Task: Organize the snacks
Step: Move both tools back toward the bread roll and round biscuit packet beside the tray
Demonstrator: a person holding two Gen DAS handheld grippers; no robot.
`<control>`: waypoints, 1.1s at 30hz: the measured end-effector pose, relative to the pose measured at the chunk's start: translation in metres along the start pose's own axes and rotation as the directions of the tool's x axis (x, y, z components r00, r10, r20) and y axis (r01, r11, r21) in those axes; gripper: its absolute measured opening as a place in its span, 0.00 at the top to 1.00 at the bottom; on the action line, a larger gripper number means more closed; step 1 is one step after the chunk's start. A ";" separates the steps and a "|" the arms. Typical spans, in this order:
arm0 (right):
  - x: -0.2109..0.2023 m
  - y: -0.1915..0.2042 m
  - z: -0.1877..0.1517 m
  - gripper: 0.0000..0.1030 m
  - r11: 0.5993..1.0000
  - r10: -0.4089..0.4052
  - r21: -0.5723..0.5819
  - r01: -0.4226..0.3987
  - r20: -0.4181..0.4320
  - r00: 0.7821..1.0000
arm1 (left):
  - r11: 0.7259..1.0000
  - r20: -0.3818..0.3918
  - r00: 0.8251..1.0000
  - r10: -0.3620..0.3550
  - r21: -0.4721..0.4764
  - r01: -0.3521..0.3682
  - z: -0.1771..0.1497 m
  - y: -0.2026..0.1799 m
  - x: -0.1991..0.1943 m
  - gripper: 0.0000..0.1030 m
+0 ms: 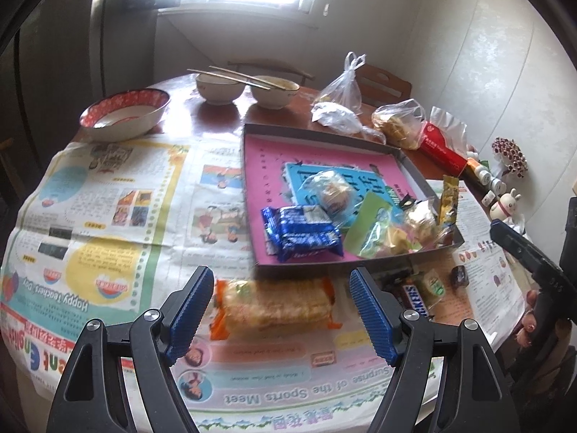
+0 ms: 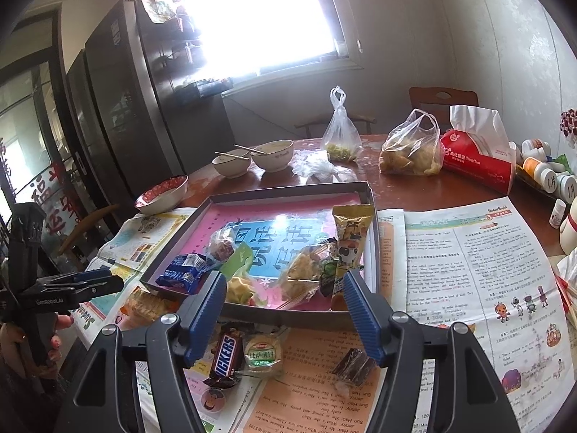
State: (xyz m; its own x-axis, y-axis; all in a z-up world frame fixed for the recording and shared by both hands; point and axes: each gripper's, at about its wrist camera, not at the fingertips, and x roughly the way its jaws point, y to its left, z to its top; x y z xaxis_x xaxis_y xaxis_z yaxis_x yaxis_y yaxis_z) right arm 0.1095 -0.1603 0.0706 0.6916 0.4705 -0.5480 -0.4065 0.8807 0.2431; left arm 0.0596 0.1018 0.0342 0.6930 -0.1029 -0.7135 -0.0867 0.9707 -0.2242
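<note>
The cracker pack (image 1: 272,305) is lying low in the middle of the left wrist view, on the newspaper (image 1: 108,198) just in front of the tray (image 1: 414,169), directly between the two blue pads of the left hand-held gripper (image 1: 279,306). It is looking like a long clear sleeve with orange crimped ends, showing a row of pale crackers inside. I am judging it light but brittle: the film is probably slippery and the crackers are likely cracking under a hard squeeze, so taking it across the short width at mid-length with gentle pressure is seeming best. The left hand-held gripper is standing wide apart, gripping nothing.

In the right wrist view, three small loose snacks are lying at lower centre on the newspaper: a chocolate bar (image 2: 224,355), a round green-labelled biscuit (image 2: 262,355) touching it, and a dark wrapped sweet (image 2: 353,362) a little apart to the right. The right hand-held gripper (image 2: 285,315) is hanging above them, also spread wide and unloaded.

The tray behind is already carrying a blue biscuit pack (image 1: 301,232), a yellow pouch (image 2: 351,236) and several clear bags. Farther up the desk (image 2: 414,187) bowls (image 2: 272,157), plastic bags (image 2: 411,151) and a tissue pack (image 2: 479,158) are sitting.
</note>
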 end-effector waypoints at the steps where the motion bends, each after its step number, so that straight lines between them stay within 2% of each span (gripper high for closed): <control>1: 0.000 0.001 0.000 0.35 1.000 0.000 -0.001 0.000 -0.001 1.000 | 1.000 -0.001 1.000 0.003 0.001 -0.003 -0.001 0.001 0.000 0.23; 10: -0.006 0.006 -0.006 0.34 1.000 0.001 -0.015 -0.001 -0.004 1.000 | 1.000 -0.036 0.999 0.026 -0.010 -0.027 -0.008 0.013 0.010 0.23; 16: -0.005 0.010 -0.013 0.32 1.000 0.001 -0.028 -0.002 -0.019 1.000 | 0.999 -0.079 0.997 0.015 -0.033 -0.018 -0.013 0.022 0.029 0.23; 33: 0.016 0.010 -0.029 0.32 0.999 -0.003 -0.034 0.000 -0.092 0.996 | 1.000 -0.126 0.992 -0.019 0.008 0.020 -0.018 0.003 0.056 0.23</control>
State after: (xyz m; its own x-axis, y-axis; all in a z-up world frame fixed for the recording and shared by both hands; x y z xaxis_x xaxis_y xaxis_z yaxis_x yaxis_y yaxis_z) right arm 0.0989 -0.1457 0.0410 0.6351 0.4610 -0.6198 -0.4270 0.8782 0.2157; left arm 0.0855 0.0955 -0.0181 0.5990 -0.1480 -0.7870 -0.0671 0.9700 -0.2335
